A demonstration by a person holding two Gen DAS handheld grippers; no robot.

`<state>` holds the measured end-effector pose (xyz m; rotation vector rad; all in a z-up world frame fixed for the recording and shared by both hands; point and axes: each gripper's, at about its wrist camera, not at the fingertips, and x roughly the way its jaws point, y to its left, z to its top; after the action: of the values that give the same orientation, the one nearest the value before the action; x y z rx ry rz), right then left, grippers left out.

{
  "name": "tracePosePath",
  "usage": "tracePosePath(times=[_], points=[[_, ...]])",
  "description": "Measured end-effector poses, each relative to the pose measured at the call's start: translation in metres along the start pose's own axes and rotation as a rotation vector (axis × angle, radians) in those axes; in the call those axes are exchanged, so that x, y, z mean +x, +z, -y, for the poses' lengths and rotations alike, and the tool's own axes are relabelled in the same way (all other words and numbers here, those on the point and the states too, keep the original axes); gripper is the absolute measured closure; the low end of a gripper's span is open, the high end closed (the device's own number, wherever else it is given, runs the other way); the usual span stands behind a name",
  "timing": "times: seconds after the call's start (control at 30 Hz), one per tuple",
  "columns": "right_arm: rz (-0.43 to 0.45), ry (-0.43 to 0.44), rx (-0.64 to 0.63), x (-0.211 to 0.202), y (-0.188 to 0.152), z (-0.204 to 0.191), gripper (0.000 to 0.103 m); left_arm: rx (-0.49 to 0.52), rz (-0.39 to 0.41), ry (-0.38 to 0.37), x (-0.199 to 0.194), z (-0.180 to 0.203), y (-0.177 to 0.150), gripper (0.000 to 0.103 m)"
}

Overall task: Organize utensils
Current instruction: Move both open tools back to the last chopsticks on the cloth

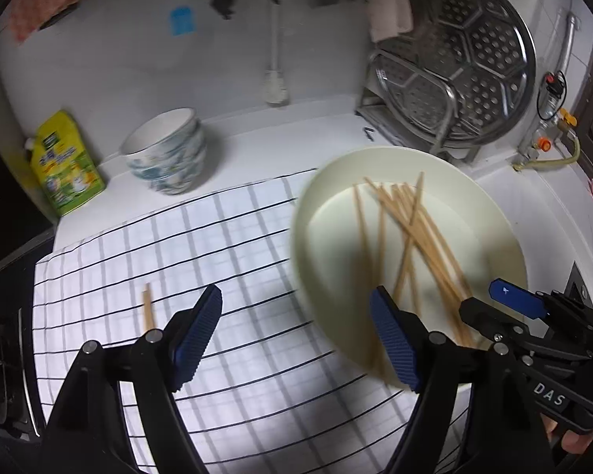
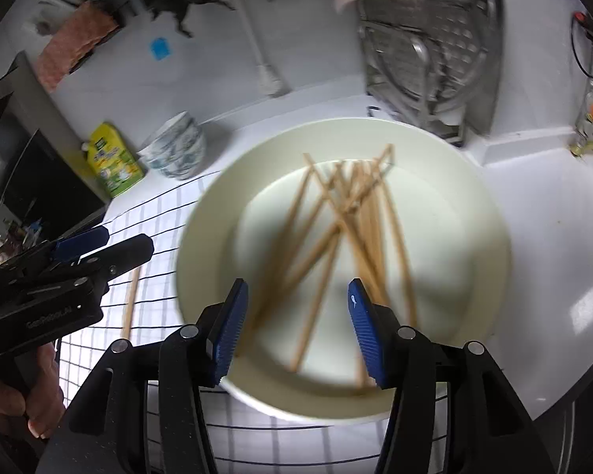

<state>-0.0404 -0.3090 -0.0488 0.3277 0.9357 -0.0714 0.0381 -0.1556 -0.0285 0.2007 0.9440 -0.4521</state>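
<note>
Here my left gripper (image 1: 296,339) hangs over the checked cloth (image 1: 217,245), its blue ribbed pads (image 1: 195,335) spread wide with nothing between them but the cloth and the near rim of the cream plate (image 1: 308,213). My right gripper (image 2: 292,331) hangs directly over that plate, jaws also parted and empty; the pads frame the plate's near side without pressing on anything.

The bamboo chopsticks (image 2: 348,217) lie loose in the plate, a criss-crossed heap fanning from the far side towards me. One separate pair of chopsticks (image 1: 148,308) lies on the cloth to the left of the plate, just beside my left gripper's left finger and clear of the plate.

The plate sits partly on the cloth and partly on the white counter (image 2: 553,237). Behind the cloth stands a stack of blue-patterned bowls (image 1: 170,154), with a yellow-green refill pouch (image 1: 65,162) to its left against the wall. A perforated steel steamer tray (image 1: 462,59) leans in a rack at the back right. The frames are motion-blurred, so finer detail on the chopsticks is unclear.
</note>
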Motion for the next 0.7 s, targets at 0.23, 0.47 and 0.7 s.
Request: tracePosePath(times=[0.23, 0.47, 0.7], points=[[-0.019, 0.036, -0.061, 0.007, -0.008, -0.055, 0.052, -0.048, 0.005, 0.047, -0.013, -0.055, -0.021, 0.025], [-0.053, 0.066, -0.138, 0.022, -0.017, -0.111, 0.051, -0.121, -0.002, 0.083, -0.019, -0.108, -0.041, 0.023], [-0.1, 0.091, -0.202, 0.046, -0.03, -0.161, 0.051, -0.182, -0.027, 0.118, -0.015, -0.152, -0.064, 0.018]])
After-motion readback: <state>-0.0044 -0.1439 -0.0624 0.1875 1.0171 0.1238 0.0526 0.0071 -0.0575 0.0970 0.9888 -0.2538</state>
